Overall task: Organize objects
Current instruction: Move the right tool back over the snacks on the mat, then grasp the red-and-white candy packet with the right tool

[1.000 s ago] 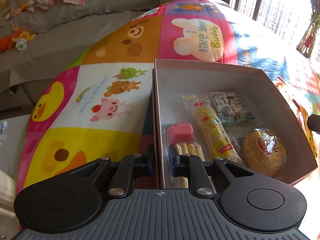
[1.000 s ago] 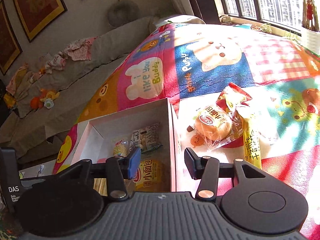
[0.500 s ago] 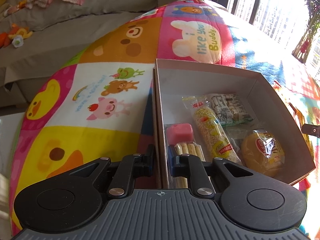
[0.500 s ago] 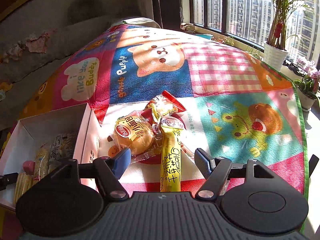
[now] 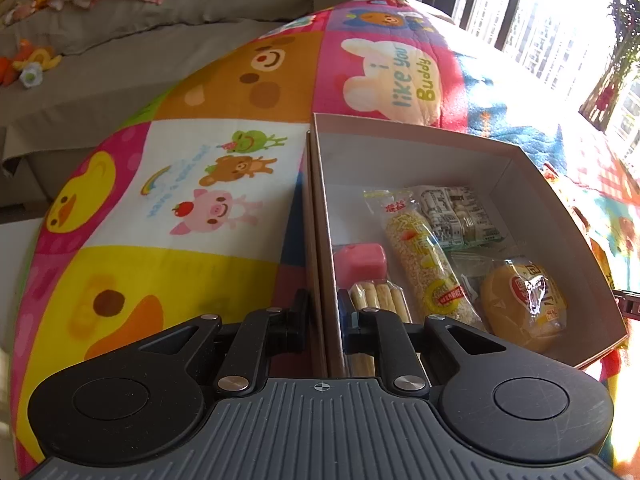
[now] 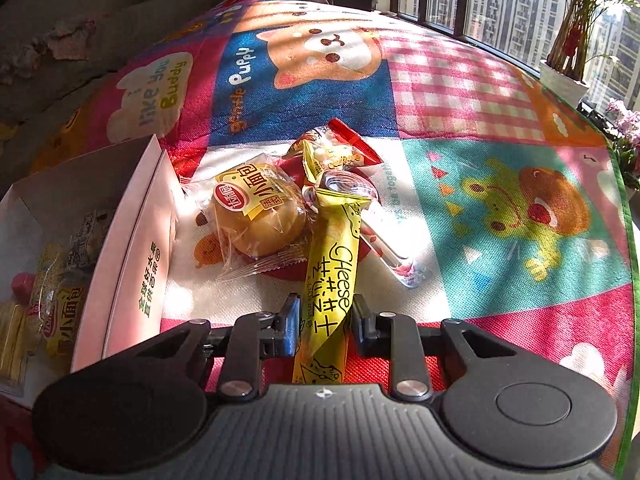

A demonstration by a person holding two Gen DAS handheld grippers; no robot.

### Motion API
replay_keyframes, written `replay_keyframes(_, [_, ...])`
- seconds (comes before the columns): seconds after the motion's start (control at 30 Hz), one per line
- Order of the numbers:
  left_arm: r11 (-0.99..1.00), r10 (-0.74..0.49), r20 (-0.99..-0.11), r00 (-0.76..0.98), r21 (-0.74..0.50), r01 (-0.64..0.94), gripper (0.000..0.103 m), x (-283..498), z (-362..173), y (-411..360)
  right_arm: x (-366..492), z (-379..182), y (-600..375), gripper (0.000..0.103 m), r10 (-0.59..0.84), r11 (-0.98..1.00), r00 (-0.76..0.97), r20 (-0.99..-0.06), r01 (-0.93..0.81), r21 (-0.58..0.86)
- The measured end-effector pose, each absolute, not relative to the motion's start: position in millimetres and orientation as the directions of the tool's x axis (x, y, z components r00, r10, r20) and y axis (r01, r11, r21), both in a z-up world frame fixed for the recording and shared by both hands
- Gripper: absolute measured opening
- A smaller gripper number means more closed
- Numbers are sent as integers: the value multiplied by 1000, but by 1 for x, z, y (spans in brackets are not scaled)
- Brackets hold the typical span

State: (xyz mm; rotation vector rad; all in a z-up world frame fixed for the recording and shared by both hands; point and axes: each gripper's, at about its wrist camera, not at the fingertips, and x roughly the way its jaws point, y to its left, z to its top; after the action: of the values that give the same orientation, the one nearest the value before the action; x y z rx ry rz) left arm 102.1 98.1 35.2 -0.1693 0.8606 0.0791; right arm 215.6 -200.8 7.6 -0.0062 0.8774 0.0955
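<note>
Right wrist view: the right gripper (image 6: pixel 323 325) lies low over the play mat (image 6: pixel 480 92), its jaws narrowed around the yellow cheese stick packet (image 6: pixel 332 276), pads seemingly just touching it, beside the box (image 6: pixel 132 240). Against the packet lie a wrapped bun (image 6: pixel 260 212) and a red snack bag (image 6: pixel 344 148). Left wrist view: the left gripper (image 5: pixel 322 316) pinches the box's near wall (image 5: pixel 320 240), jaws nearly closed.
</note>
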Motion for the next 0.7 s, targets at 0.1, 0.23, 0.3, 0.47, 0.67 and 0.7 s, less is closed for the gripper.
replay_keyframes(0.1, [983, -6, -760, 650, -125, -136, 16, 102, 35, 99, 196, 8, -210, 24, 78, 995, 630, -773, -92, 25])
replay_keyframes(0.23, [982, -10, -759, 651, -130, -137, 16, 102, 34, 101, 168, 10, -217, 24, 90, 993, 609, -788, -118, 22])
replay_keyframes(0.3, [982, -9, -760, 650, -129, -137, 16, 102, 34, 100, 158, 12, -219, 24, 105, 991, 596, -796, -134, 30])
replay_keyframes(0.47, [983, -6, -762, 648, -123, -136, 16, 103, 33, 100, 146, 22, -223, 25, 181, 981, 597, -781, -167, 100])
replay_keyframes(0.67, [984, -9, -764, 646, -122, -130, 16, 104, 33, 100, 179, 36, -222, 52, 161, 986, 671, -723, -134, 96])
replay_keyframes(0.7, [984, -12, -764, 645, -124, -129, 16, 104, 33, 100, 188, 38, -221, 55, 155, 987, 684, -713, -134, 87])
